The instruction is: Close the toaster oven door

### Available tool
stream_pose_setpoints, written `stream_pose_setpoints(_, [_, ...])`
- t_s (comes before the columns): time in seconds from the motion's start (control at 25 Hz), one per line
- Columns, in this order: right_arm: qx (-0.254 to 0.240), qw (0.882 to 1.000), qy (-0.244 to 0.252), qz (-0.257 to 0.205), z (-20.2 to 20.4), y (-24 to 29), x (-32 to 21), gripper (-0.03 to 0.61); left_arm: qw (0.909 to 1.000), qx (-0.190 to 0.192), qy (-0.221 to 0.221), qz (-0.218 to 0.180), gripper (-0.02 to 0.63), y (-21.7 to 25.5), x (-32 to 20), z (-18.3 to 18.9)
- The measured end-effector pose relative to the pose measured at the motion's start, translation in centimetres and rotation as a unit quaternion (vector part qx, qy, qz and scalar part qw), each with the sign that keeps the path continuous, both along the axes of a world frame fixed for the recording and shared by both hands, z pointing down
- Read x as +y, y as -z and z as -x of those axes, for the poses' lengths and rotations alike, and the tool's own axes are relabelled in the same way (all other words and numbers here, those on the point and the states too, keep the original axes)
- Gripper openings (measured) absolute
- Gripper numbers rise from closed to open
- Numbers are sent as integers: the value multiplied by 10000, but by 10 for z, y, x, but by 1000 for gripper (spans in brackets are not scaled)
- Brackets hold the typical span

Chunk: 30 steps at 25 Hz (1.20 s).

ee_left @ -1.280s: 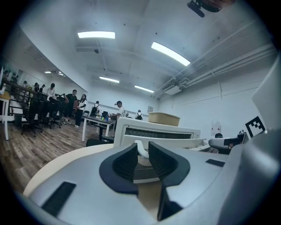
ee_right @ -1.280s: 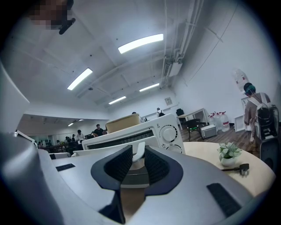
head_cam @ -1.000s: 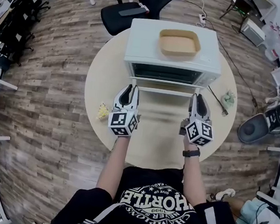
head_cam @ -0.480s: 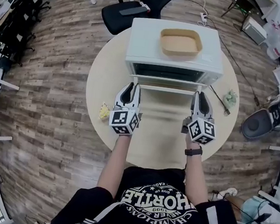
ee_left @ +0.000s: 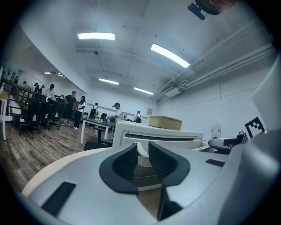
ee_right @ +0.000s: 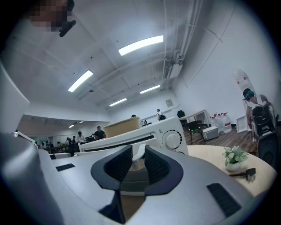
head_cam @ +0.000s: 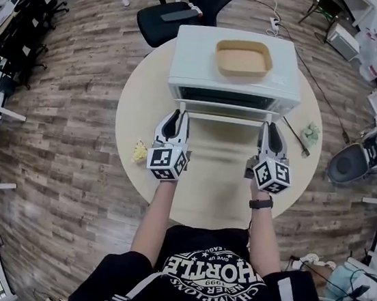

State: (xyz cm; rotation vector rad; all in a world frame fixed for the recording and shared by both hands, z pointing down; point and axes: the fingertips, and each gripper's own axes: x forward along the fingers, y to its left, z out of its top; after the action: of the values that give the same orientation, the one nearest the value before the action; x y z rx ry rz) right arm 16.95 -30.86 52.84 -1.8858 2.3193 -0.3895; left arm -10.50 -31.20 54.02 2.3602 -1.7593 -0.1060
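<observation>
Toaster oven door point(head_cam: 224, 111): on the front of the white toaster oven point(head_cam: 194, 57), mid-table, facing the person; not yet flush, though how far open is hard to tell from above.
Handling (judged): stiff metal-and-glass flap, probably hinged low; light to swing; the glass wants a soft landing, not a slam.
Hold: the white handle point(head_cam: 223, 119), a rigid, smooth bar across the door's upper edge; its ends give the best purchase, and both are taken.
Left gripper point(head_cam: 180, 118): jaws narrow, closed on the handle's left end.
Right gripper point(head_cam: 268, 129): jaws narrow, closed on the handle's right end.
Table point(head_cam: 137, 98): round, pale; bare between person and oven.
Yellow scrap point(head_cam: 138, 150): left of the left gripper, well apart from the door.
Small plant point(head_cam: 307, 132) and dark stick point(head_cam: 292, 134): right of the oven, outside the door's swing.
Tray point(head_cam: 242, 58): tan, empty, loose on the oven's roof; may shift if the oven is jolted.
Obstruction: none seen in the door's path; the likelier risk is the light oven sliding back under the push.
Chair point(head_cam: 187, 5): black, beyond the table.
</observation>
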Motion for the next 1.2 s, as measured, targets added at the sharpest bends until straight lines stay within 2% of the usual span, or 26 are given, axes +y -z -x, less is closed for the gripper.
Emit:
stream_pose_setpoints(0.36, [3,10000,31,-38,-10,11,-19,97,10000,-4,32,-22,97,11,-19,-10])
stream_pose_setpoints(1.2, [-65,9997,108,-195,-7,17,-34,98,9997,-122,109,-153,95,17,-33,-6])
